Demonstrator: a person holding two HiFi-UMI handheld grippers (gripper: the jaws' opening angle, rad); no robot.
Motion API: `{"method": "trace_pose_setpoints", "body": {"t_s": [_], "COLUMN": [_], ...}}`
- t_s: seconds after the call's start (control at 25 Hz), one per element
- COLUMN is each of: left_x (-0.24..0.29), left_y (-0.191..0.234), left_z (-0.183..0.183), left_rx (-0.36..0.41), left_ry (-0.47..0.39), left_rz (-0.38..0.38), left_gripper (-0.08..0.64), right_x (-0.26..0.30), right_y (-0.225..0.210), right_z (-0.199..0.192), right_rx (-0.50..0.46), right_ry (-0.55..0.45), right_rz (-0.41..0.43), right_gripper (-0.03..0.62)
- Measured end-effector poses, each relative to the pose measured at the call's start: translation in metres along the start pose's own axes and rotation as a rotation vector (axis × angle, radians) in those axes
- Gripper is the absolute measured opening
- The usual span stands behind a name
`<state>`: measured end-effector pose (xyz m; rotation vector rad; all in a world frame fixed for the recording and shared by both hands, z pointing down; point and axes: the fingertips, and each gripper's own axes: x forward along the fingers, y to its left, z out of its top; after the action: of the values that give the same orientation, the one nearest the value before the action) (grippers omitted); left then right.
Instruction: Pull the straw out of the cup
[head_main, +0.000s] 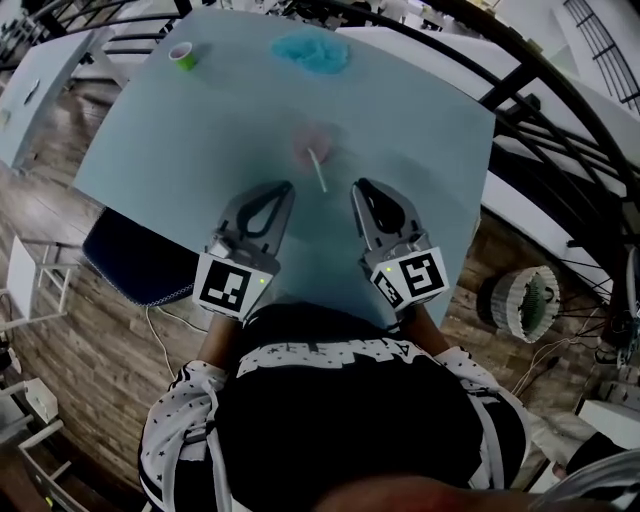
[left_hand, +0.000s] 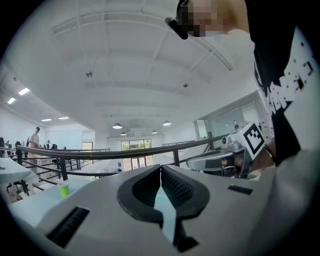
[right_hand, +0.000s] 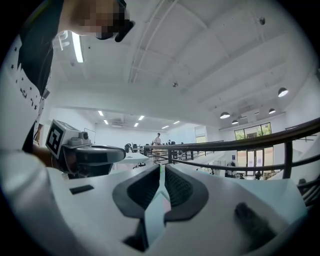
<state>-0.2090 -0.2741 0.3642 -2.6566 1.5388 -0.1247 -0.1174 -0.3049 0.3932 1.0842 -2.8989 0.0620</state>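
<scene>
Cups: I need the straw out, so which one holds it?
The pale pink cup in the middle holds the white straw; the green cup at the far-left corner shows none.

left tongs and right tongs sit side by side, both pressed closed and empty.

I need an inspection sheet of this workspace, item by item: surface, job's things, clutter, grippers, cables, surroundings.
Surface: pale blue table.
Job's things: pinkish cup mid-table; straw leans out toward the person.
Clutter: green cup and blue crumpled thing, far side.
Grippers: left gripper and right gripper both shut, empty, short of the cup.
Cables: white cable on floor.
Surroundings: wood floor, black railing.
</scene>
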Motion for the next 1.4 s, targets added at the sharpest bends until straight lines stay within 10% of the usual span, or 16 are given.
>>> {"method": "trace_pose_setpoints", "body": {"t_s": [1.4], "left_x": [0.018], "left_y": [0.060], "left_z": [-0.028], "left_rx": [-0.031], "left_ry": [-0.006], "left_rz": [-0.183], "left_gripper": [0.014], "right_x": [0.044], "right_y": [-0.008], "right_z": [-0.020], "right_rx": [-0.036], "right_ry": [0.058], "right_rz": [-0.201], "right_gripper": [0.029]}}
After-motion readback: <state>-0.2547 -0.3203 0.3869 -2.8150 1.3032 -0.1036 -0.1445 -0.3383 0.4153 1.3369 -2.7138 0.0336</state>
